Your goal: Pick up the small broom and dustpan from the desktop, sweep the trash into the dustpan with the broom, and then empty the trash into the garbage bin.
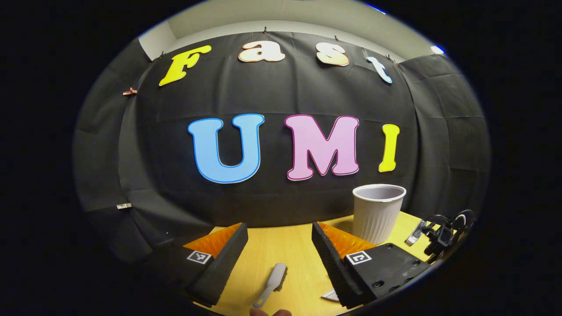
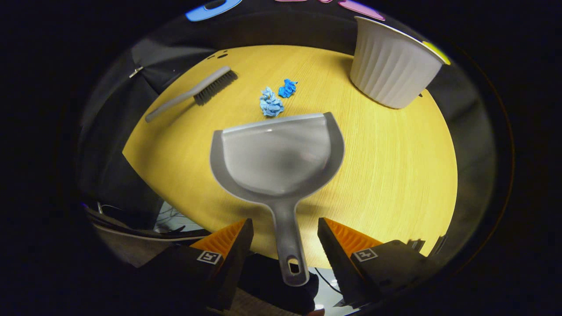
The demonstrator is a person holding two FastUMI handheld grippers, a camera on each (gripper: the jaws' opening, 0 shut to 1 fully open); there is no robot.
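1. Your dustpan [image 2: 276, 158] lies flat on the table [image 2: 395, 175], its mouth facing two crumpled blue scraps of trash [image 2: 275, 98] just beyond its front lip, which nearly touches the nearer scrap.
2. The dustpan's handle runs back past the table's near edge and sits between the jaws of your right gripper [image 2: 285, 239]; the jaws stand apart on either side of it, not touching it.
3. Your broom [image 2: 193, 92] lies on the table's left side in the right gripper view, well apart from the dustpan, with bare wood between them. Its handle points toward the table's edge.
4. In the left gripper view the broom [image 1: 272, 283] lies below and between the spread jaws of your left gripper [image 1: 279, 239], which holds nothing.
5. The white ribbed bin [image 2: 390, 72] stands upright at the far right, near the table's back edge, apart from the dustpan.
6. To the right of the dustpan the table is bare out to its curved edge.
7. A clump of dark cables [image 1: 443, 232] sits at the table's right edge beside the bin [image 1: 377, 213].
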